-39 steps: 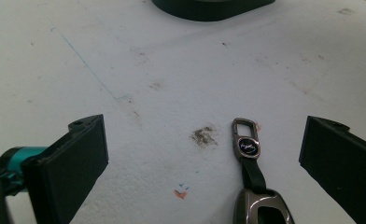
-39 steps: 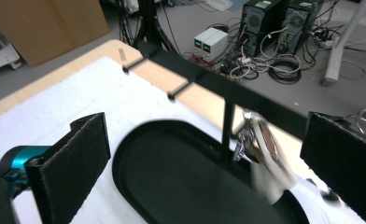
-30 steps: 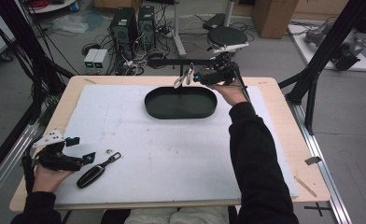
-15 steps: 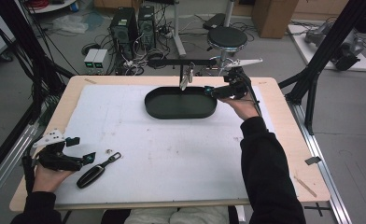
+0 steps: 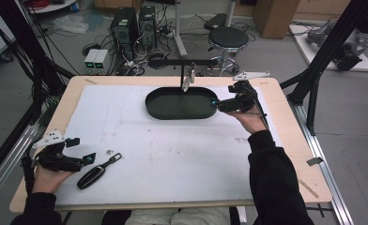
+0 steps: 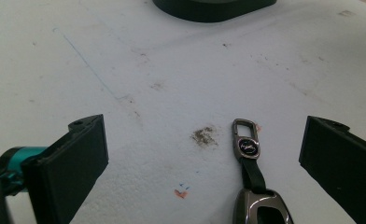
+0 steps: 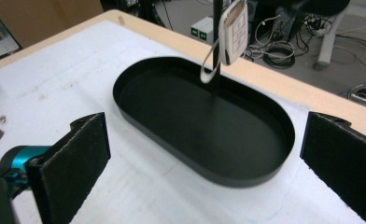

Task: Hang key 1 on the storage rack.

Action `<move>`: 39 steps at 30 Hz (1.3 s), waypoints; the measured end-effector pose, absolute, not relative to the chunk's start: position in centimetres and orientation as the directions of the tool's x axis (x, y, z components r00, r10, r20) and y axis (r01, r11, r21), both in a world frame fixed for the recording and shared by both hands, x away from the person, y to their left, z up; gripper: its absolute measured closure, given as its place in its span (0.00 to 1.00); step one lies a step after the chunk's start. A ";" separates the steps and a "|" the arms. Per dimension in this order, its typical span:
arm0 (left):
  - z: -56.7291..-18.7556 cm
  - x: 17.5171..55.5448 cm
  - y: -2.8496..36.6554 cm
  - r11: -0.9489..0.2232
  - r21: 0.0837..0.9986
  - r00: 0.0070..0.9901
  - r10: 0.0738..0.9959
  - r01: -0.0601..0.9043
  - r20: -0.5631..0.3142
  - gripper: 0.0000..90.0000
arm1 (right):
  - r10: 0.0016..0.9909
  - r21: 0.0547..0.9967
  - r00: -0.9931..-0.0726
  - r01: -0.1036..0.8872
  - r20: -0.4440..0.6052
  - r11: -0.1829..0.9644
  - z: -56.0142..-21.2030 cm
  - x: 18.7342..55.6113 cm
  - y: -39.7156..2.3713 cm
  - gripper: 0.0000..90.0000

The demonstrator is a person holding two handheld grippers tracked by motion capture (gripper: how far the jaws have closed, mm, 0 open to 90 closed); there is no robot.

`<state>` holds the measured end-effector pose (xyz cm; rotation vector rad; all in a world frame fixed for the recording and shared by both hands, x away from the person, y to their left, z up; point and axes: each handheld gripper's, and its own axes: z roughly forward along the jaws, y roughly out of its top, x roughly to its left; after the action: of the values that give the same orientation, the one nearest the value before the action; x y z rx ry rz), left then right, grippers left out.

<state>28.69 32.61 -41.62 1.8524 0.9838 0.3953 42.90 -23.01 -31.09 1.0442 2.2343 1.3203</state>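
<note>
A dark key fob (image 5: pixel 92 176) is being lined up between the open left gripper (image 5: pixel 81 159) for grasping, while the open right gripper (image 5: pixel 218 104) is being held beside the black tray (image 5: pixel 172 114).

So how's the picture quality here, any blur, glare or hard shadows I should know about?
High view: even light, slightly soft, no hard shadows; the black tray reads as a dark mass. Left gripper view: the key fob at the bottom edge is cut off, and mat stains are sharp. Right gripper view: tray interior shows faint sheen, and the hanging white key fob is slightly blurred.
</note>
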 end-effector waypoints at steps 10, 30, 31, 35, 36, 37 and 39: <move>-41.7 28.7 32.5 -0.209 0.864 0.626 0.766 0.459 -0.147 0.02 | 0.741 0.865 -0.667 0.414 0.077 0.284 -32.3 40.2 -24.8 0.01; -41.8 28.8 32.2 -0.217 0.857 0.625 0.766 0.468 -0.147 0.02 | 0.752 0.871 -0.648 0.432 0.119 0.234 -36.2 36.1 -27.3 0.01; -41.7 28.8 32.2 -0.219 0.856 0.627 0.765 0.468 -0.147 0.02 | 0.751 0.870 -0.649 0.432 0.118 0.236 -36.5 35.9 -27.4 0.01; -41.8 28.8 32.2 -0.218 0.856 0.624 0.767 0.469 -0.147 0.02 | 0.756 0.867 -0.644 0.437 0.114 0.242 -37.2 35.2 -27.9 0.01; -41.8 28.8 32.2 -0.218 0.856 0.624 0.767 0.469 -0.147 0.02 | 0.756 0.865 -0.644 0.439 0.116 0.241 -37.4 35.1 -28.0 0.01; -41.8 28.8 32.2 -0.218 0.856 0.624 0.767 0.469 -0.147 0.02 | 0.758 0.865 -0.642 0.441 0.116 0.241 -37.6 35.0 -28.2 0.01; -41.7 28.8 32.2 -0.216 0.856 0.624 0.767 0.469 -0.148 0.02 | 0.760 0.862 -0.639 0.447 0.120 0.240 -38.0 34.7 -28.4 0.01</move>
<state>28.78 32.24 -41.75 1.8656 0.9879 0.3811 34.71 -28.39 -37.95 1.1170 2.1941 1.3568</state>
